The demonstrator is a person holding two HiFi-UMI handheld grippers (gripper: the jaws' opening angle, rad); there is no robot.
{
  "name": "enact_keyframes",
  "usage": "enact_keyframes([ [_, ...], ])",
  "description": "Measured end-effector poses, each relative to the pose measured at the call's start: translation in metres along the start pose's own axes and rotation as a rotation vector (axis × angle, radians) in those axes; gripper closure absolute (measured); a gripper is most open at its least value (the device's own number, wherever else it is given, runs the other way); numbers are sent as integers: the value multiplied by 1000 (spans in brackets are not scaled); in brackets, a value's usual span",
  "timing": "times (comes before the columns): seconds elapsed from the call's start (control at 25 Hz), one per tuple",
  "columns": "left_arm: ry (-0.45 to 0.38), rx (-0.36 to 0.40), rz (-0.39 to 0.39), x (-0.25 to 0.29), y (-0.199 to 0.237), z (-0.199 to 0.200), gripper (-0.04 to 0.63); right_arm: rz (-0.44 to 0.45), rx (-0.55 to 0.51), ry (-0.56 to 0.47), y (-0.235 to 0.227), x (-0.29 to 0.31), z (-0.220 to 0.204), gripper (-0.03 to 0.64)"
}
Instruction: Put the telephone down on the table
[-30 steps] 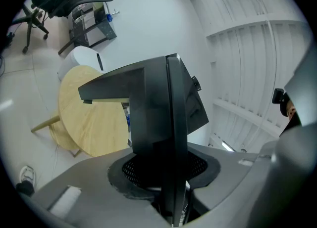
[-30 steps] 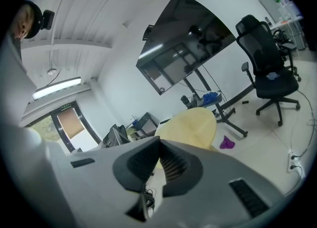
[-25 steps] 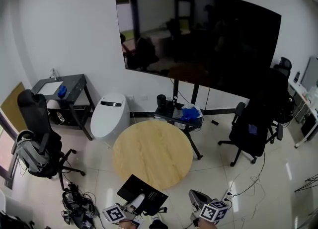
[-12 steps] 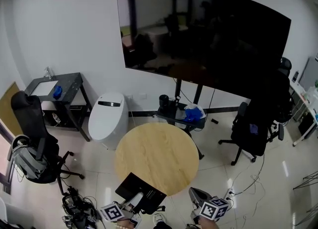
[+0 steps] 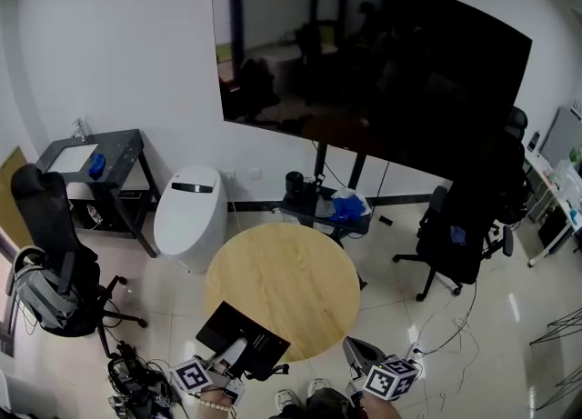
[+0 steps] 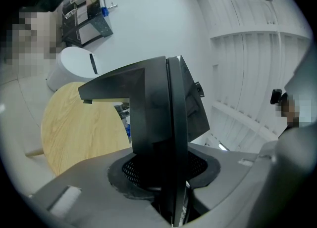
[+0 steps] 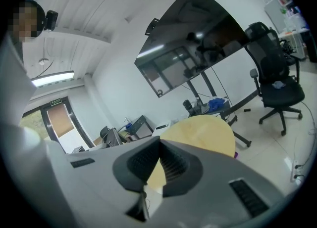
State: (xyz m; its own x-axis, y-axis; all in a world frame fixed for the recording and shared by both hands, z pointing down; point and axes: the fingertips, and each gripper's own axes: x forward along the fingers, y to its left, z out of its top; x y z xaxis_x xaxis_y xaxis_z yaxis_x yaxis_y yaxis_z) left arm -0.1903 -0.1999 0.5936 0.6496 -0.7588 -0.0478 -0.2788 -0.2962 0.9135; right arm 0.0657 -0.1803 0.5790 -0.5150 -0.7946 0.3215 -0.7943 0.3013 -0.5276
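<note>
Black plastic is what we find clamped in the left hand-held gripper [image 6: 168,175]. It is the telephone [image 6: 158,118], a flat slab with an angled piece on one side. The left gripper view shows it edge-on between the jaws, which press on its near end from both sides. We record a pinch on that end only, and most of the body projects forward beyond the jaws.

Position: in the head view the telephone shows its broad face upward at the near left rim of the round wooden tabletop [image 5: 284,276]. It appears partly over the wood and partly over the floor [image 5: 173,317]. We judge it to be off the surface, as no view shows it resting there.

Right hand-held gripper [image 7: 159,145]: the pads are pressed together with nothing between them. It sits well apart from the telephone, by the near right rim.

Hazards noted:
- Release at the present spot. With part of the slab outside the rim, we expect it to tip off and fall to the floor.
- Grip on one end. The long overhang gives leverage, so a knock against the rim could twist the telephone in the jaws or pull it free.
- The angled piece. We judge that it could catch the rim on the way in.

We recommend that it go further over the wood and low before the jaws part.
</note>
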Motion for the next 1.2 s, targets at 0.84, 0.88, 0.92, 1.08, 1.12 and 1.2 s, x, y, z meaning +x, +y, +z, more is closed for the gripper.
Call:
enact_keyframes([
  [0.84, 382, 50, 75, 111, 90, -34, 425, 4, 7, 34, -50, 57, 27, 606],
  [0.88, 401, 55, 76, 117, 95, -36, 425, 1, 9, 35, -54, 60, 30, 606],
  [0.92, 419, 58, 74, 124, 99, -39, 425, -3, 9, 36, -59, 62, 32, 606],
  [1.08, 511, 63, 68, 149, 116, -48, 425, -16, 5, 57, -77, 76, 36, 606],
  [1.12, 538, 67, 68, 156, 120, -50, 425, -18, 3, 64, -80, 80, 37, 604],
  [1.2, 588, 74, 78, 168, 131, -55, 425, -20, 3, 72, -86, 87, 40, 605],
])
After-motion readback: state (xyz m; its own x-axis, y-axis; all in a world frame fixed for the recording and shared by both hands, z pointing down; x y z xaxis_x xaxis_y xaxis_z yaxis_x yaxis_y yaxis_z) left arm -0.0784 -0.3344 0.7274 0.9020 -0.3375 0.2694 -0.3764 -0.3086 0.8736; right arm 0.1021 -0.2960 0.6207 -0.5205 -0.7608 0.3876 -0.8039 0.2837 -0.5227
